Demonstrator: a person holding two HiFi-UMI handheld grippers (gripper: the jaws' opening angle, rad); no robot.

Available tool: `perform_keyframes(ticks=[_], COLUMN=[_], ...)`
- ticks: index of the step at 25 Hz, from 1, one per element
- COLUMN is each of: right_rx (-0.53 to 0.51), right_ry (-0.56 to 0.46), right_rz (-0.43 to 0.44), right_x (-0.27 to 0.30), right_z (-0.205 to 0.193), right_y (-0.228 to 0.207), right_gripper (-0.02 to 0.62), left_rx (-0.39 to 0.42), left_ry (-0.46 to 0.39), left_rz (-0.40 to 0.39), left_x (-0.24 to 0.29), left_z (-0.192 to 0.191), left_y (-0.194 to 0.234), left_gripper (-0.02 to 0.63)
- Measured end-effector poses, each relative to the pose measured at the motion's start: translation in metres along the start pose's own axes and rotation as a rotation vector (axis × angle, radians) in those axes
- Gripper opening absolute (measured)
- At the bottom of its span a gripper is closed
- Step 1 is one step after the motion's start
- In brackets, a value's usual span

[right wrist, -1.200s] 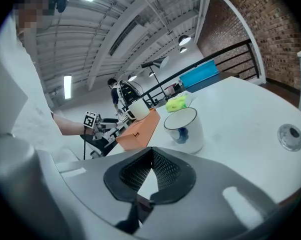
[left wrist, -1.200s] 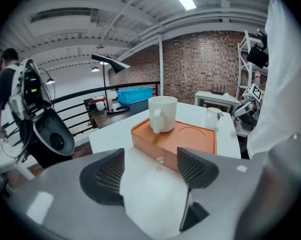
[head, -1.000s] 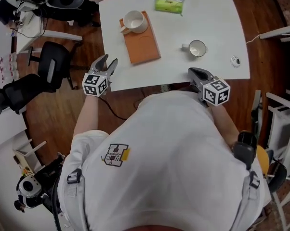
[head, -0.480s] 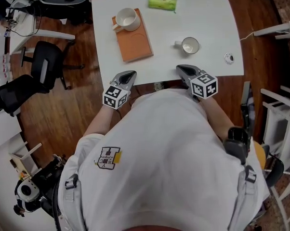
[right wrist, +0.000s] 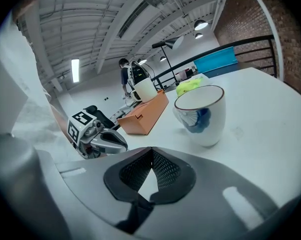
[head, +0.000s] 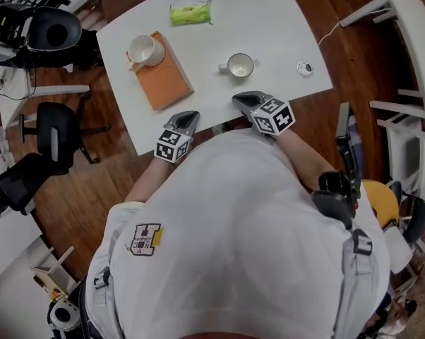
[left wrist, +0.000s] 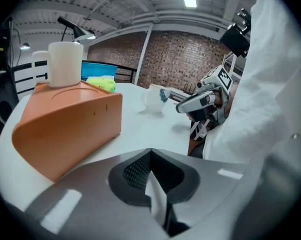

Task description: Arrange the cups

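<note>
White table (head: 269, 20): cream cup (head: 143, 49) on orange block (head: 171, 85) at 11 o'clock; blue-painted cup (head: 240, 65) at 12 o'clock. Your left gripper (head: 187, 117) and right gripper (head: 242, 99): jaws clenched, empty.

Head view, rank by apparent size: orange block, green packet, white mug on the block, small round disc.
Orange rectangular block, largest.
Green plastic packet and white ceramic mug look alike, unranked.
Small round disc, smallest.

I can't tell what the small round object (head: 305, 68) by the table's (head: 269, 20) near right corner is; it's too small. The green packet's (head: 190, 10) print is unreadable. The right gripper view hides the nearer cup's (right wrist: 200, 115) handle. The person's torso (head: 234, 246) covers part of the near edge, and a white sleeve (left wrist: 270, 99) blocks the left gripper view's right side.
</note>
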State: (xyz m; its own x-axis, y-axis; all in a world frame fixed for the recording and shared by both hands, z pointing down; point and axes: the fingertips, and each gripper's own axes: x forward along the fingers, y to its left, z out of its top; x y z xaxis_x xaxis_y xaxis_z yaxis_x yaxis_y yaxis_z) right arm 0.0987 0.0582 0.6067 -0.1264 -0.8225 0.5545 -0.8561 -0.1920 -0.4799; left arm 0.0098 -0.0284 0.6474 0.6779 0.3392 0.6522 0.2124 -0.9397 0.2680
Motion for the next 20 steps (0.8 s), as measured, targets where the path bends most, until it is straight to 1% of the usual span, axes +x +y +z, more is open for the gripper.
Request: perform_keyframes(ticks=[6, 20], right_rx=[0.002, 0.006], right_ry=[0.001, 0.002], right_rz=[-0.003, -0.003], right_x=[-0.003, -0.002], right_z=[0.002, 0.007], right_y=[-0.006, -0.012], right_gripper=[0.000, 0.000], left_rx=[0.015, 0.009], left_ry=[0.019, 0.030], left_rz=[-0.005, 0.005], left_x=[0.003, 0.002], left_z=[-0.001, -0.001], left_y=[-0.002, -0.001], left_gripper=[0.000, 0.000])
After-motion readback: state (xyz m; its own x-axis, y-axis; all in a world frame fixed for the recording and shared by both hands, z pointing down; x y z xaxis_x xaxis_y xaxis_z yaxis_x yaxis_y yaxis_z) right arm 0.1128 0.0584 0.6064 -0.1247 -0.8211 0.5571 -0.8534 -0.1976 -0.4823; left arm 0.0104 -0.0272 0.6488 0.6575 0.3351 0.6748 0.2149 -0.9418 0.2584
